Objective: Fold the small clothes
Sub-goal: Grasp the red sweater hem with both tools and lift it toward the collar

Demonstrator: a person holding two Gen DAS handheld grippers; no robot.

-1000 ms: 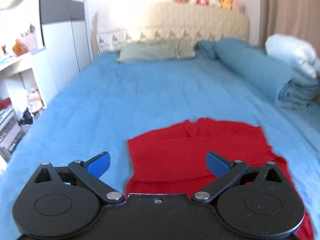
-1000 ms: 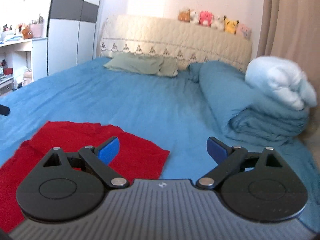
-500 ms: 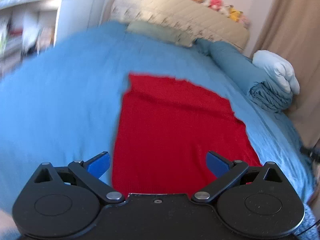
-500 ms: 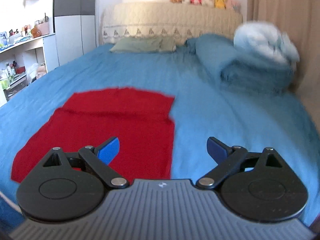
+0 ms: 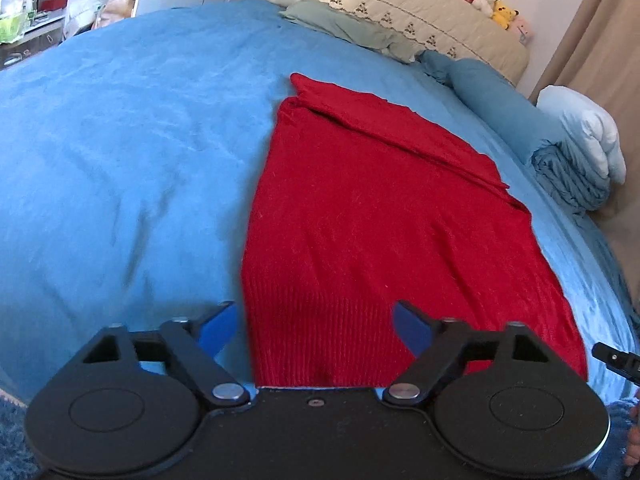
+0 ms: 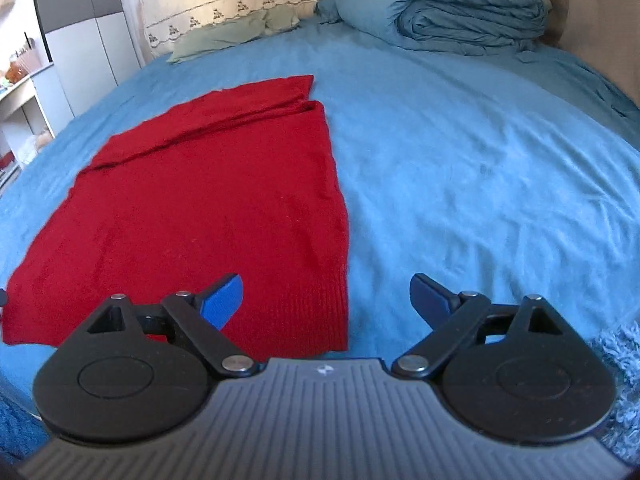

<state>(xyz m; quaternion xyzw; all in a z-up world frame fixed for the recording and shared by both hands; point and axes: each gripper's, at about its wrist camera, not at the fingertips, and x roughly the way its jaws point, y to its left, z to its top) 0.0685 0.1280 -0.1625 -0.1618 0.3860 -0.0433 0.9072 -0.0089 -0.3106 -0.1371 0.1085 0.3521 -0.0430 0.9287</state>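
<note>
A red knit garment lies flat on the blue bedsheet, its sleeves folded across the far end and its ribbed hem toward me. It also shows in the right wrist view. My left gripper is open and empty, just above the hem's left corner. My right gripper is open and empty, over the hem's right corner. The tip of the right gripper shows at the right edge of the left wrist view.
A rolled blue duvet with a white pillow lies at the bed's right side. Green pillows and a beige headboard with plush toys are at the far end. A cluttered shelf stands left. A fuzzy blue rug lies below.
Both grippers have tilted down and drawn back toward the near end of the bed. The garment's hem now lies right under both sets of fingers. Both stay open.
</note>
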